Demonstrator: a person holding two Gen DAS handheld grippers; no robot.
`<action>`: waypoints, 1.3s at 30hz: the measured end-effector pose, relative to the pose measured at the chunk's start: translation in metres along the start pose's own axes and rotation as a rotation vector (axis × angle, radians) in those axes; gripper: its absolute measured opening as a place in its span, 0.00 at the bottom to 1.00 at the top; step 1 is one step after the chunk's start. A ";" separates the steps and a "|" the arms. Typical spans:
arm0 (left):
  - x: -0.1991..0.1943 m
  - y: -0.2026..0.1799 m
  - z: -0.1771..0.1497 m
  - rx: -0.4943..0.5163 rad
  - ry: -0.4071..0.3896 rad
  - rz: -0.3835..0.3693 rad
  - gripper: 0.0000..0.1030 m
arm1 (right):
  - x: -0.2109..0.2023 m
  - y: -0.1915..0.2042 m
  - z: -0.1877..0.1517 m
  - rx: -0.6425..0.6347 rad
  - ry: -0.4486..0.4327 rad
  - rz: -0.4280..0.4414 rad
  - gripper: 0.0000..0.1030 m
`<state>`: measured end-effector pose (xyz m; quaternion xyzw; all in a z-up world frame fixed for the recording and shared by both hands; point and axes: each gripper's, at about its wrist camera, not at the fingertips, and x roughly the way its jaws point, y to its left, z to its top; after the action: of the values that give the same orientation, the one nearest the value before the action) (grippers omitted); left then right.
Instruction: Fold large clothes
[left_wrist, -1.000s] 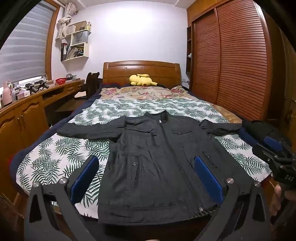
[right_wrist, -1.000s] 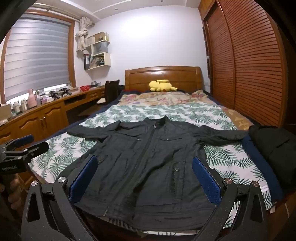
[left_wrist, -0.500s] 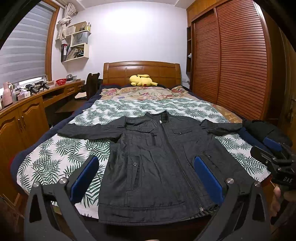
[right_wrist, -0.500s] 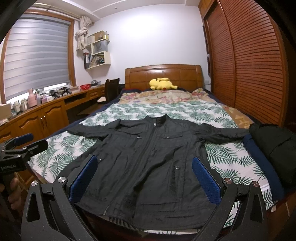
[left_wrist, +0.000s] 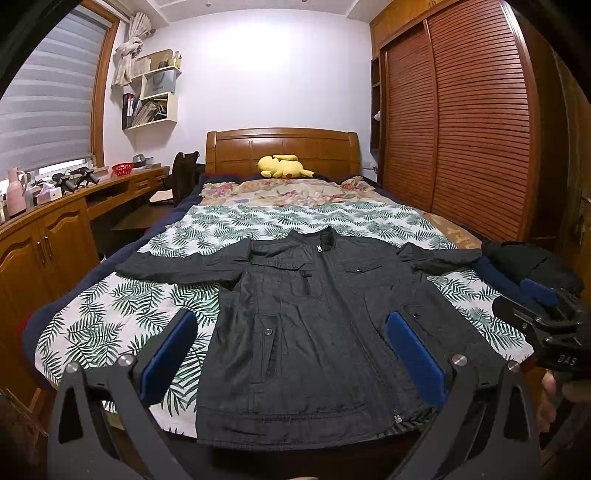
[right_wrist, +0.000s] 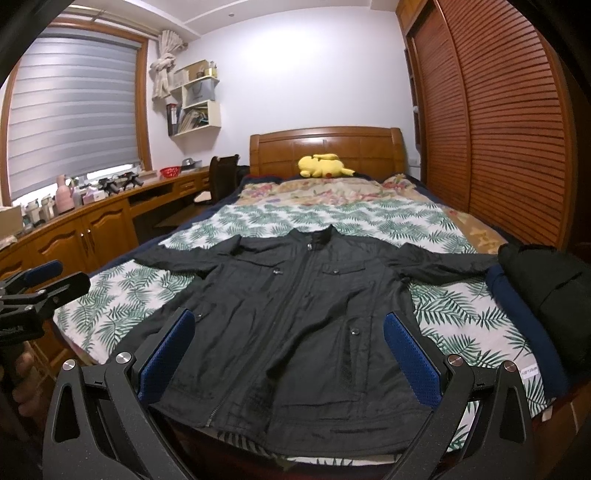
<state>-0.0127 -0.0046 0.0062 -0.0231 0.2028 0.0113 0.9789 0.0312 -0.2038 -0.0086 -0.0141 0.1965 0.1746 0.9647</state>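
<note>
Jacket (left_wrist: 317, 332) of dark grey cloth lies flat on the bed, front side up, zipped closed, with both sleeves spread out to the sides and the hem at the near edge of the mattress. It has flap pockets on the chest and buttoned pockets lower down; the collar points toward the headboard (left_wrist: 282, 149).

Going from left: a window blind (right_wrist: 70, 110), a long wooden desk (right_wrist: 92, 221) with bottles and small things on it, white wall shelves (left_wrist: 153, 92), and a dark chair (right_wrist: 221, 177). In the middle is the bed with a palm-leaf sheet (left_wrist: 122, 310), a floral cover farther back, and a yellow plush toy (left_wrist: 282, 167) at the headboard. On the right edge of the bed a folded dark garment (right_wrist: 546, 291) rests on a navy one, and behind stands a slatted wardrobe (left_wrist: 469, 125).

Left gripper (left_wrist: 295, 347) and right gripper (right_wrist: 288, 347) both hover above the hem, fingers spread wide, holding nothing.
</note>
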 end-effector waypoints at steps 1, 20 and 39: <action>0.000 0.000 0.000 0.000 -0.001 0.001 1.00 | 0.001 -0.001 0.000 0.001 0.001 0.001 1.00; -0.001 -0.003 0.001 0.003 -0.006 0.003 1.00 | -0.001 -0.006 0.004 0.010 -0.008 0.009 1.00; 0.003 0.000 -0.002 -0.002 0.002 0.007 1.00 | -0.002 -0.003 0.004 0.008 -0.008 0.014 1.00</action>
<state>-0.0105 -0.0046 0.0031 -0.0236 0.2039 0.0149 0.9786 0.0327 -0.2070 -0.0042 -0.0082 0.1934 0.1804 0.9643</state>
